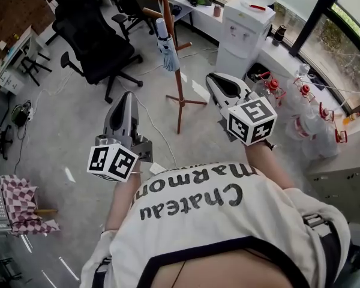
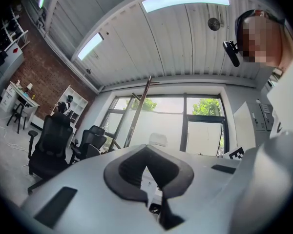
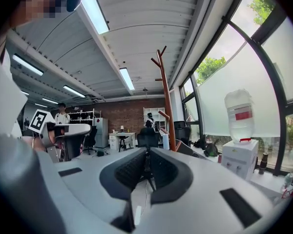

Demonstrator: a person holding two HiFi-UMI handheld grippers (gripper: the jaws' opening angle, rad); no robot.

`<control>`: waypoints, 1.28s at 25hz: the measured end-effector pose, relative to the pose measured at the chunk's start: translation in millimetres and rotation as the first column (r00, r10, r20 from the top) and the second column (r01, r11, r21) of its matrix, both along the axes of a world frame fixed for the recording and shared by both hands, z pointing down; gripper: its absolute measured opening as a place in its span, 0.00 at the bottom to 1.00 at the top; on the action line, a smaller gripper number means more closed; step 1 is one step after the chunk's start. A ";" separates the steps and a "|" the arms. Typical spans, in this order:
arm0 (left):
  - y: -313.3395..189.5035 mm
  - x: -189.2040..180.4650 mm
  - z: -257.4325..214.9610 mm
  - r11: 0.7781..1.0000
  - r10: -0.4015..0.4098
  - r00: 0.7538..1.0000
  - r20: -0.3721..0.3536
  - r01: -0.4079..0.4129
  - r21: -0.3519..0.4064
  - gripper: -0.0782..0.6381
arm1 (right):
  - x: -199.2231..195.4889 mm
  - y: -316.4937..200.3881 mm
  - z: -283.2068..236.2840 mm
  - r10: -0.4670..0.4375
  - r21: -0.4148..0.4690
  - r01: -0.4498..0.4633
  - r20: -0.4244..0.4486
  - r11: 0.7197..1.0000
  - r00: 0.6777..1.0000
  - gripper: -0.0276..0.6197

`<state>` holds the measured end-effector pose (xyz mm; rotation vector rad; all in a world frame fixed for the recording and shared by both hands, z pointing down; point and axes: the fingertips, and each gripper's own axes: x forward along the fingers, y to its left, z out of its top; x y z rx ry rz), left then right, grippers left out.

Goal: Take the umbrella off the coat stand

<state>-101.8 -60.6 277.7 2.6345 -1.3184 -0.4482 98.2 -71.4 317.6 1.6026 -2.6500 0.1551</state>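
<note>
A wooden coat stand (image 1: 175, 71) rises from the grey floor ahead of me. A folded light-blue umbrella (image 1: 166, 45) hangs from a peg near its top. Both grippers are held out level, short of the stand and apart from it. My left gripper (image 1: 128, 99) is lower left of the pole, its jaws closed with nothing between them. My right gripper (image 1: 218, 81) is to the right of the pole, also shut and empty. In the right gripper view the stand (image 3: 166, 101) stands ahead just right of the jaw tips (image 3: 147, 150). In the left gripper view the pole (image 2: 139, 112) shows beyond the closed tips (image 2: 146, 147).
A black office chair (image 1: 93, 41) stands left of the stand. A white water dispenser (image 1: 243, 32) is right of it, with several red-capped water bottles (image 1: 306, 110) along the window wall. A checkered cloth (image 1: 24, 203) lies at the lower left. Desks line the back.
</note>
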 end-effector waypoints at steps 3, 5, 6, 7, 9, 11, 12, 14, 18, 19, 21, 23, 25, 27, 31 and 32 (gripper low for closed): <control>-18.1 -6.2 1.8 1.000 0.010 1.000 0.005 -0.010 0.003 0.12 | -10.5 -21.4 9.0 -0.002 -0.016 0.001 -0.013 1.000 1.000 0.11; -29.2 -13.0 7.1 1.000 0.007 1.000 0.000 -0.007 -0.003 0.12 | -18.2 -34.1 17.9 -0.002 -0.033 0.001 -0.028 0.999 1.000 0.11; -34.0 -17.0 9.8 1.000 0.003 1.000 -0.005 -0.003 -0.006 0.12 | -21.5 -40.1 23.3 -0.003 -0.045 0.001 -0.037 0.999 0.999 0.11; -38.1 -21.0 12.5 1.000 -0.004 1.000 -0.009 0.004 -0.008 0.12 | -24.4 -46.1 28.6 -0.004 -0.060 0.002 -0.046 0.998 0.999 0.11; -44.8 -28.9 17.4 1.000 -0.019 1.000 -0.014 0.019 -0.017 0.12 | -28.7 -58.6 36.6 -0.009 -0.086 0.004 -0.054 0.996 0.999 0.11; -50.6 -37.7 21.0 0.999 -0.036 0.999 -0.018 0.035 -0.029 0.12 | -33.1 -71.6 38.5 -0.015 -0.094 0.011 -0.040 0.995 0.999 0.11; -53.1 -42.5 22.2 0.998 -0.046 0.999 -0.019 0.045 -0.034 0.13 | -35.5 -78.1 37.9 -0.018 -0.093 0.015 -0.032 0.996 0.999 0.11; -57.3 -52.3 23.3 0.997 -0.069 0.997 -0.023 0.068 -0.039 0.12 | -40.0 -90.4 37.0 -0.022 -0.088 0.019 -0.025 0.996 0.999 0.11; -64.9 -63.6 25.6 0.993 -0.105 0.994 -0.019 0.104 -0.049 0.12 | -44.4 -113.3 41.6 -0.022 -0.109 0.021 -0.009 0.994 1.000 0.11; -67.3 -66.2 26.6 0.992 -0.113 0.993 -0.019 0.112 -0.052 0.12 | -44.6 -118.9 43.4 -0.020 -0.115 0.020 0.003 0.993 1.000 0.11; -72.6 -72.0 29.3 0.989 -0.133 0.991 -0.018 0.132 -0.059 0.12 | -45.1 -129.8 48.7 -0.018 -0.132 0.021 0.023 0.991 1.000 0.11; -78.3 -76.6 32.6 0.985 -0.157 0.987 -0.017 0.156 -0.067 0.12 | -44.5 -140.5 54.8 -0.021 -0.149 0.025 0.027 0.988 0.999 0.11; -85.8 -78.9 34.9 0.980 -0.184 0.983 -0.014 0.183 -0.074 0.12 | -42.5 -154.7 58.2 -0.028 -0.151 0.031 0.026 0.988 0.999 0.11; -94.6 -80.1 35.8 0.974 -0.212 0.977 -0.012 0.211 -0.078 0.12 | -42.9 -172.0 60.4 -0.051 -0.155 0.055 0.027 0.986 0.998 0.26; -112.1 -83.6 36.4 0.960 -0.269 0.963 -0.012 0.267 -0.089 0.12 | -45.0 -207.0 62.0 -0.097 -0.164 0.099 0.018 0.982 0.995 0.34; -116.4 -84.9 36.2 0.955 -0.283 0.959 -0.015 0.281 -0.092 0.12 | -45.7 -215.6 62.1 -0.105 -0.165 0.106 0.016 0.980 0.994 0.34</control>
